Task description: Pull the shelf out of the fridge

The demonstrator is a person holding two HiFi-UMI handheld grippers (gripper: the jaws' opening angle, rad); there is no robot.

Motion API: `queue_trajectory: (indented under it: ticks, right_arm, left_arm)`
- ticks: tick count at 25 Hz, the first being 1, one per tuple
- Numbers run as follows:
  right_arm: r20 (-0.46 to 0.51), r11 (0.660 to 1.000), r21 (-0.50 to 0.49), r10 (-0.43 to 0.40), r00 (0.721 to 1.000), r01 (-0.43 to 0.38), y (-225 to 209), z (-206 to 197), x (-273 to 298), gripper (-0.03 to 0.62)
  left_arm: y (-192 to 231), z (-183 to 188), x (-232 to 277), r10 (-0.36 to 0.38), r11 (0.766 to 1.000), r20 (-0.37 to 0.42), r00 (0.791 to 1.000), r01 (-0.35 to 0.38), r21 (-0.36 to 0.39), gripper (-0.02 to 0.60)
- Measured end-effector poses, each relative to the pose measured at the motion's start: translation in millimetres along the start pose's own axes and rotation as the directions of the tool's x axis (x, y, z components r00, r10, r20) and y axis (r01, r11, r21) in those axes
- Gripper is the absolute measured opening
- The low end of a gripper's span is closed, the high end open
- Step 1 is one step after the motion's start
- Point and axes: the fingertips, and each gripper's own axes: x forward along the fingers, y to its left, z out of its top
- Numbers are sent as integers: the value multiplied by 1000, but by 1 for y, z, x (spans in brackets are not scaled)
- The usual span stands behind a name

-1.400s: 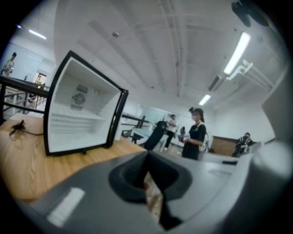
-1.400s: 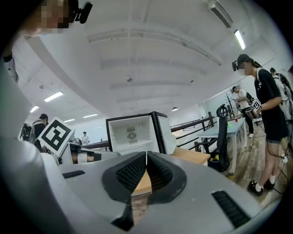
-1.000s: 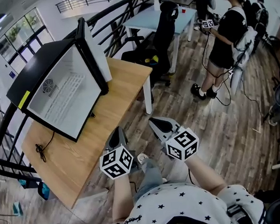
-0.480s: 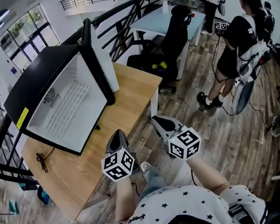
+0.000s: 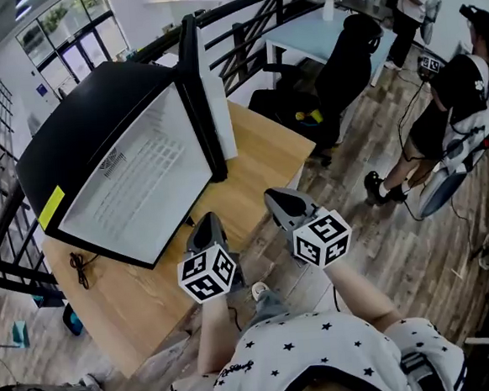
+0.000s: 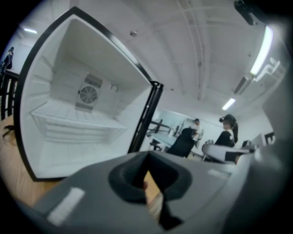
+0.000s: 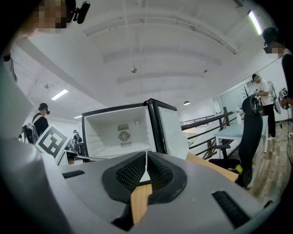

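Note:
A black mini fridge [image 5: 98, 160] stands on a wooden table [image 5: 258, 147] with its door [image 5: 209, 92] swung open to the right. Its white inside holds a white wire shelf [image 5: 138, 186], also seen in the left gripper view [image 6: 78, 121] and the right gripper view [image 7: 122, 150]. My left gripper [image 5: 207, 229] hovers over the table's near edge in front of the fridge, shut and empty. My right gripper [image 5: 276, 200] is beside it to the right, also shut and empty. Both point toward the fridge opening and touch nothing.
A black cable [image 5: 80, 269] lies on the table left of the fridge. Behind the table stand a black office chair [image 5: 344, 64], a light blue table [image 5: 316, 33] and a dark railing [image 5: 247, 13]. People stand at the right on the wooden floor [image 5: 417, 244].
The view has drawn nearer to the fridge, which now looks larger and more central. Both grippers have edged a little toward it and stay shut.

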Motion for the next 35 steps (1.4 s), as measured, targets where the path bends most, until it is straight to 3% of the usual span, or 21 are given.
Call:
queue_trajectory:
  ticks: [9, 17, 26, 31, 35]
  right_arm:
    - [-24, 990, -23, 135, 991, -136, 30, 9, 67, 23]
    - [-79, 962, -17, 271, 959, -273, 58, -6, 114, 23]
    - [-127, 913, 44, 407, 904, -405, 79, -20, 155, 23]
    - [-122, 877, 160, 473, 873, -453, 90, -26, 180, 23]
    - [-111, 853, 255, 494, 863, -455, 95, -34, 201, 23]
  left_arm:
    - [51, 23, 5, 105, 994, 32, 994, -104, -30, 6]
    - [92, 33, -2, 216, 972, 82, 973, -206, -114, 7]
    - [125, 39, -17, 352, 920, 151, 924, -311, -241, 8]
    - [146, 43, -20, 395, 879, 178, 901, -315, -358, 8]
    - [166, 43, -22, 428, 843, 196, 882, -312, -438, 8]
